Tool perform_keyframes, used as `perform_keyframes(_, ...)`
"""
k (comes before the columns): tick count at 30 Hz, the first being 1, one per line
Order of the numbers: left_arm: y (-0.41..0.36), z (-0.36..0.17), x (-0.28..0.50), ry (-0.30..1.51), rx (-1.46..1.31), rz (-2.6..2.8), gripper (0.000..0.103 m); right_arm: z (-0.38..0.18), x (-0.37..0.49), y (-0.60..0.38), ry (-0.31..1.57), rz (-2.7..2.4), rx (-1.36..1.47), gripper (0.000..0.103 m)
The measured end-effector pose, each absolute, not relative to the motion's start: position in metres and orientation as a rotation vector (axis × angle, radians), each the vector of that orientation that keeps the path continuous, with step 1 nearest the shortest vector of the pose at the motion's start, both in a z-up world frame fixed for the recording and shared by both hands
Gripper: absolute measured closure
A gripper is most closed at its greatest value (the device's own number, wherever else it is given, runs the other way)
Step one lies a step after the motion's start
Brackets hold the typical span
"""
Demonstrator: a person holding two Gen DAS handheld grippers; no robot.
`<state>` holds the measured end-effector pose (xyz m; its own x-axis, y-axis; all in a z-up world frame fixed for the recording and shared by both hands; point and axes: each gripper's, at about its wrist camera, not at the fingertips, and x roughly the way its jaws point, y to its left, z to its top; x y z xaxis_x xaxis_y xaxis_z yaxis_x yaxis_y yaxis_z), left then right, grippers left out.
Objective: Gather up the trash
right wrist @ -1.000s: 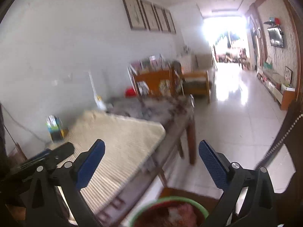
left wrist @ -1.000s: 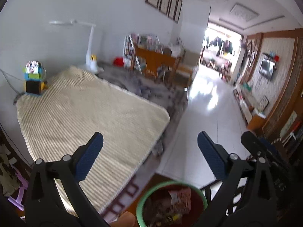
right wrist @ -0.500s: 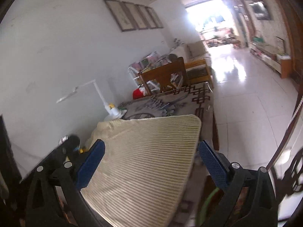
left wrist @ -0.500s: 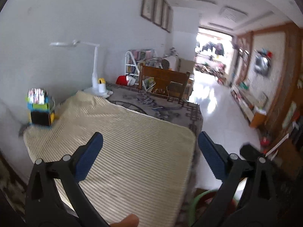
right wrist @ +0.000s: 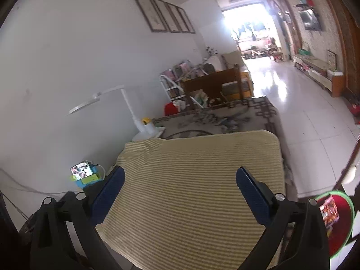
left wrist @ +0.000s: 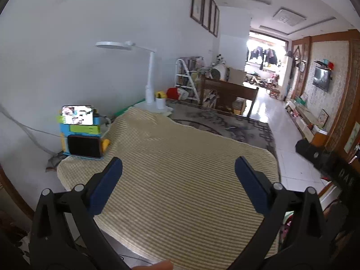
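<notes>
My left gripper [left wrist: 178, 185] is open and empty above the near part of a cream striped cloth [left wrist: 180, 157] on the table. My right gripper [right wrist: 180, 193] is open and empty over the same cloth [right wrist: 198, 162]. A green-rimmed red trash bin [right wrist: 338, 220] with a colourful wrapper [right wrist: 329, 209] inside sits on the floor at the lower right of the right wrist view. In the left wrist view only a sliver of the bin [left wrist: 286, 222] shows behind the right finger. No loose trash shows on the cloth.
A phone on a coloured stand [left wrist: 78, 130] sits at the cloth's left edge by the wall. A white desk lamp [left wrist: 149, 83] and a cup [left wrist: 160, 100] stand at the far left. A dark patterned cloth [right wrist: 225, 118], wooden chair [left wrist: 227, 94] and tiled floor [right wrist: 310, 121] lie beyond.
Both grippers have swung up and left from above the trash bin to over the cream cloth. The bin has slid out to the lower right of both views. The jaws stayed open.
</notes>
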<state>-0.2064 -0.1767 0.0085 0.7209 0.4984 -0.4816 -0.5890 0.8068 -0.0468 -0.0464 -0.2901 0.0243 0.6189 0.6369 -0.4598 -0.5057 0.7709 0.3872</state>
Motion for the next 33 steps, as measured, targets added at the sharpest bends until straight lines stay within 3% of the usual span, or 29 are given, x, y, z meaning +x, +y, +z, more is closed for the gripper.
perform_keyframes(9, -0.153, 0.013, -0.199, 0.479, -0.237, 0.71, 0.005, 0.029, -0.02, -0.268, 0.605, 0.736, 0.182, 0.007)
perform_keyframes(23, -0.182, 0.028, -0.145, 0.453, -0.189, 0.724, 0.005, 0.024, 0.028, -0.304, 0.62, 0.736, 0.19, 0.007)
perform_keyframes(33, -0.148, -0.011, -0.104, 0.589, -0.216, 0.685, 0.005, -0.019, 0.064, -0.294, 0.75, 0.648, 0.195, 0.007)
